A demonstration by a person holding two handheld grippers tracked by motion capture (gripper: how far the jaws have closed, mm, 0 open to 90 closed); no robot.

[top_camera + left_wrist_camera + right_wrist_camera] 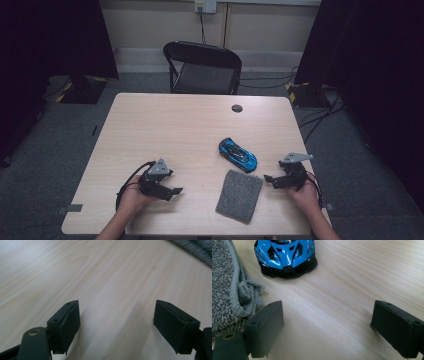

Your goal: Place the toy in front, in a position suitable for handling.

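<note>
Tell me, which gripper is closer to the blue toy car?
The right gripper. The blue toy car and the grey cloth lie just beside it, while the left gripper sits farther off across the cloth.

1. No readable text, label, brand, number or sign appears in any view.
2. The blue toy car (237, 154), toward the right edge of the table (165, 125), bears dark markings on its body; in the right gripper view (285, 255) these are vents and trim, with no letters.
3. The grey cloth (239, 194) at the table's near edge carries no tag that can be read.
4. The wall socket (205, 6) above the chair (202, 67) is too small to make out any marking.
</note>
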